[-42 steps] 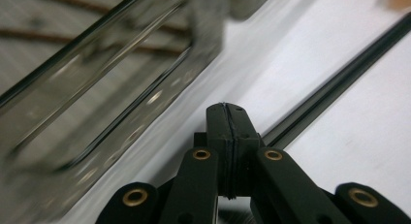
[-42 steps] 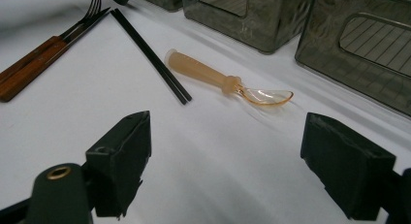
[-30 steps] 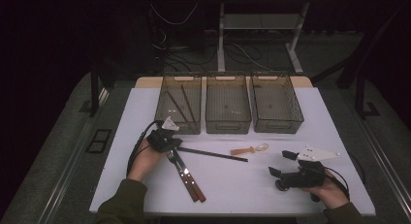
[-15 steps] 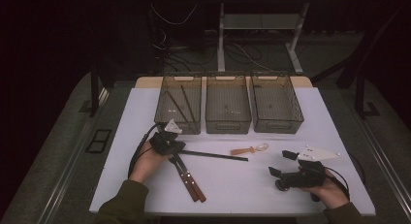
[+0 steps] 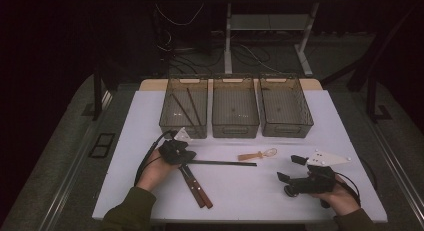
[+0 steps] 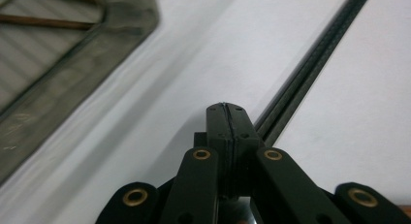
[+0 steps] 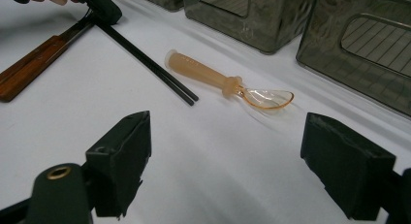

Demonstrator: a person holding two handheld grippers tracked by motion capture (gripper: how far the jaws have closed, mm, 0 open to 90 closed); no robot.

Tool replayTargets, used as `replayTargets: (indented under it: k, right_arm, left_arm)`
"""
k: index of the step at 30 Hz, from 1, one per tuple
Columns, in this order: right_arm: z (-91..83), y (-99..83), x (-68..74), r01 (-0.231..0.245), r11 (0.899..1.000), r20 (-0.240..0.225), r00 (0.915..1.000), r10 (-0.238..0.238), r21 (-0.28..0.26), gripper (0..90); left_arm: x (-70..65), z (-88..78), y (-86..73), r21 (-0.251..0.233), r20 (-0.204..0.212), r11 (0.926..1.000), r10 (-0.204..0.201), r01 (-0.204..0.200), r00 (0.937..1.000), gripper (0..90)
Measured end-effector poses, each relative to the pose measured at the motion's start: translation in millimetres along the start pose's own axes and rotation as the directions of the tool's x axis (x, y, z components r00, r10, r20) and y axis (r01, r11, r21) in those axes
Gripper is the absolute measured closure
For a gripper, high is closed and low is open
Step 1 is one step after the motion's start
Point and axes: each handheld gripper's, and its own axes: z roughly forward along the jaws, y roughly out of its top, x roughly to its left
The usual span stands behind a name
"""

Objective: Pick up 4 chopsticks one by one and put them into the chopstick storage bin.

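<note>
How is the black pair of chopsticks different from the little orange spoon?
The black chopsticks are long, thin and dark; the orange spoon is short, see-through and has a round bowl. The chopsticks' end sits at the shut left claw; nothing touches the spoon, which lies in front of the open right claw. Both lie flat on the white table.
</note>
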Motion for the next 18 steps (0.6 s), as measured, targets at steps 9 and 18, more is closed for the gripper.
replayTargets:
  k: [9, 18]
  right_arm:
    - [-0.1, 0.0, -0.2, 0.001, 1.000, 0.000, 1.0000, -0.001, -0.001, 18.7]
    - [0.0, 0.0, 0.3, 0.001, 1.000, -0.002, 1.0000, -0.001, -0.001, 18.7]
  left_arm:
    - [-8.9, 2.4, 6.7, 0.003, 0.011, 0.9994, 0.036, -0.036, 0.9993, 85.2]
    - [-39.9, 14.8, 37.5, -0.099, 0.103, 0.9837, 0.160, -0.150, 0.9817, 66.1]
